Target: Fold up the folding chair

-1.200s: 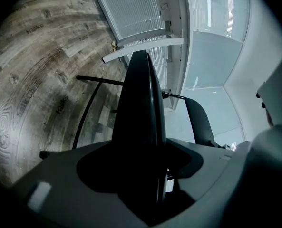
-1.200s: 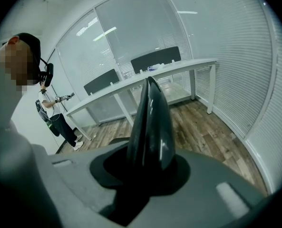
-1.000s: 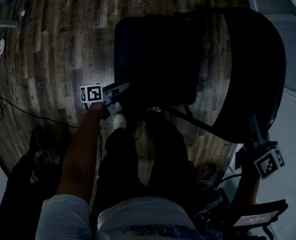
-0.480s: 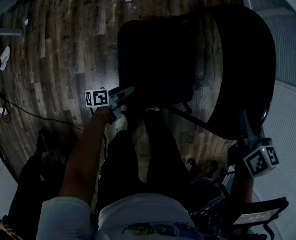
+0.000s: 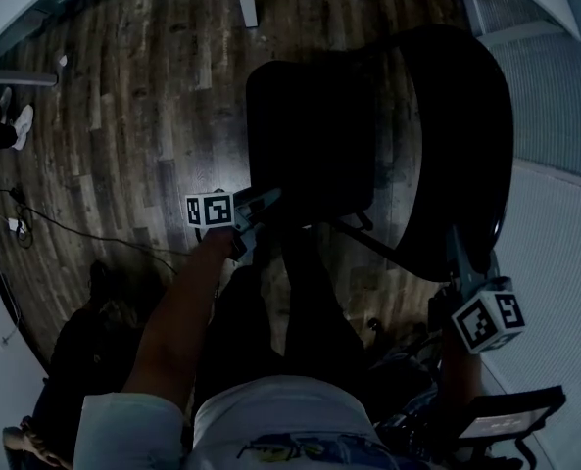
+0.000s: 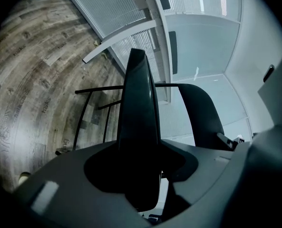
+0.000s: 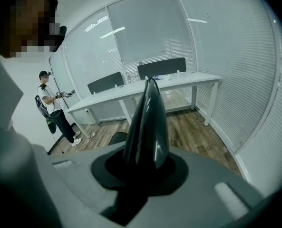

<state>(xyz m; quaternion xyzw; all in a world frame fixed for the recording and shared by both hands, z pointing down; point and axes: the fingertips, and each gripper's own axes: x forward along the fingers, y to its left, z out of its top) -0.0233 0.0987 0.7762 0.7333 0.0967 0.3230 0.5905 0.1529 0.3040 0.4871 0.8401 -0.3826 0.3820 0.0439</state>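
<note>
- Currently the black chair [image 5: 354, 164] stands on the wood floor [image 5: 133, 145], just ahead of the wearer's legs [image 5: 300, 292]. In my head view its seat [image 5: 300, 125] is to the left and its curved backrest [image 5: 461, 135] to the right.
- My left hand-held gripper [image 5: 261, 202] sits at the seat's near left corner. Its jaws have just been closing, and they clamp the seat's edge. In the left gripper view that edge runs away from the camera as a thin dark blade.
- On one side of that blade I see the chair's thin frame tubes [image 6: 91, 113] over the floor, and on the other side the backrest.
- My right hand-held gripper [image 5: 457, 248] is at the backrest's near end, with its jaws closed on the glossy edge. That edge stands up as a pointed fin in the right gripper view.
- A bare arm [image 5: 187, 311] reaches from the bottom of the head view to the left hand-held gripper.
- A cable [image 5: 84, 233] trails across the floor at far left.
- Farther off, the right gripper view shows a long white desk [image 7: 131, 91] in front of glass walls, and a person [image 7: 50, 108] standing near its end.
</note>
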